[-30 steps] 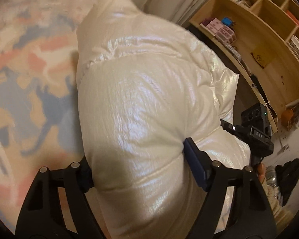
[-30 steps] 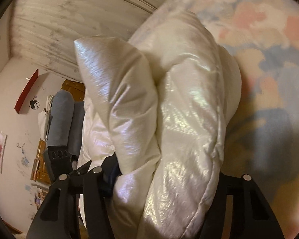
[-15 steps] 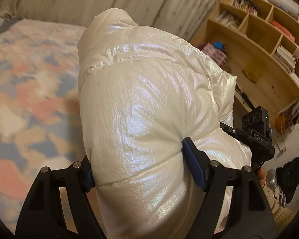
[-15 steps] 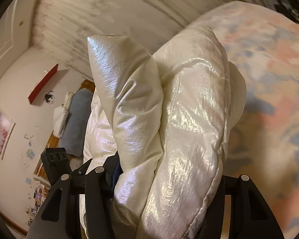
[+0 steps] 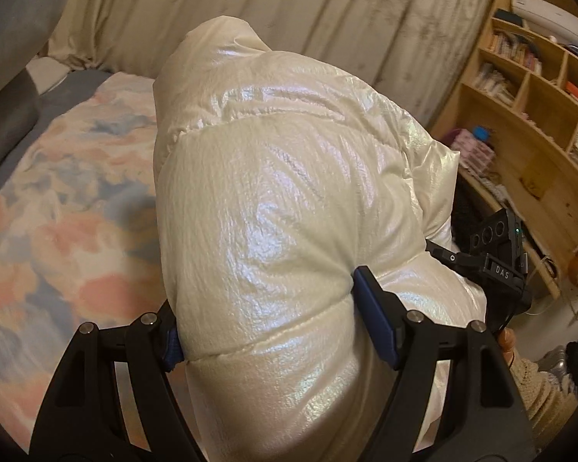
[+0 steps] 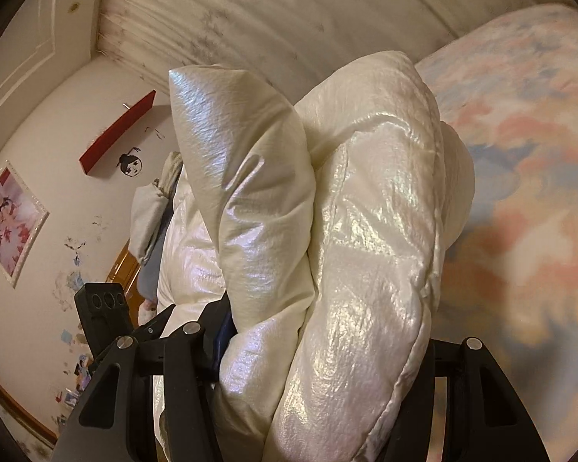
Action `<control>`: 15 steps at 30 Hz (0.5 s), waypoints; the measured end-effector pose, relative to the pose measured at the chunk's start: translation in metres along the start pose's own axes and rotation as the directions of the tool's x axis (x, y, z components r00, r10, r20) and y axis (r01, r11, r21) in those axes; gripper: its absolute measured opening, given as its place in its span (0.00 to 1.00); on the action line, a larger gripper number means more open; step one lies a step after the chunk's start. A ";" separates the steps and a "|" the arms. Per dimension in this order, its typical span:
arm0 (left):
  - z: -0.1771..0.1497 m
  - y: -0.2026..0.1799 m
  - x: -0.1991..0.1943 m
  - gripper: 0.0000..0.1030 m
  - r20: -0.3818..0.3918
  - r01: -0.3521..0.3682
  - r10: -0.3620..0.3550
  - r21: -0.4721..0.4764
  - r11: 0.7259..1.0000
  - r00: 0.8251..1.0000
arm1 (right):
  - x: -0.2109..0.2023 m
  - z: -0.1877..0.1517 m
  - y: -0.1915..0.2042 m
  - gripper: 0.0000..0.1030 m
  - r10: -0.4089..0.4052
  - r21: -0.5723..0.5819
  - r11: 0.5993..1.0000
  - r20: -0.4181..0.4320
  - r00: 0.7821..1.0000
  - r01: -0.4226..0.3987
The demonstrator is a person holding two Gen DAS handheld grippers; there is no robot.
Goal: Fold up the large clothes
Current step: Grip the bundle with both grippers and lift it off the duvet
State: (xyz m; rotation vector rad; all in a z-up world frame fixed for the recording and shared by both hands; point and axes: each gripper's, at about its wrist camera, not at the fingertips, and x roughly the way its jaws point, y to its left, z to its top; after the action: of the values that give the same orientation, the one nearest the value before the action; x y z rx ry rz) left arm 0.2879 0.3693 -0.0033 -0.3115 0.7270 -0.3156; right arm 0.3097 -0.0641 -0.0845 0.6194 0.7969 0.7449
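A shiny cream puffer jacket [image 5: 289, 200] fills the left wrist view, bunched thick. My left gripper [image 5: 267, 331] is shut on a padded fold of it, blue pads pressing both sides, above the patterned bed cover [image 5: 61, 208]. My right gripper [image 6: 323, 350] is shut on another thick folded bundle of the same jacket [image 6: 350, 231], two puffy layers rising between its jaws. The right gripper's body [image 5: 497, 254] shows at the jacket's right side in the left wrist view. The left gripper's body [image 6: 102, 312] shows at the lower left in the right wrist view.
The bed with a pink, blue and cream cover [image 6: 528, 154] lies under the jacket. Cream curtains [image 5: 269, 11] hang behind. A wooden bookshelf [image 5: 531, 104] stands right. A grey cushion [image 5: 7, 61] sits far left. A wall with a red shelf [image 6: 115, 136] and picture is behind.
Both grippers have risen with the jacket held. The views have tilted up, showing more curtain and wall and less of the bed cover.
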 end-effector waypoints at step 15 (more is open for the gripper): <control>-0.052 0.228 0.114 0.83 -0.063 -0.028 0.020 -0.139 0.990 0.998 | 0.167 -0.057 -0.105 0.63 -0.096 -0.010 0.995 -0.044 0.994 0.095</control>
State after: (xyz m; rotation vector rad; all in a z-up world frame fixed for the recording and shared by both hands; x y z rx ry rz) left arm 0.3719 0.5231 -0.1952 -0.4275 0.8153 -0.2525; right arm 0.3804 0.0164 -0.2594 0.5552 0.8584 0.6761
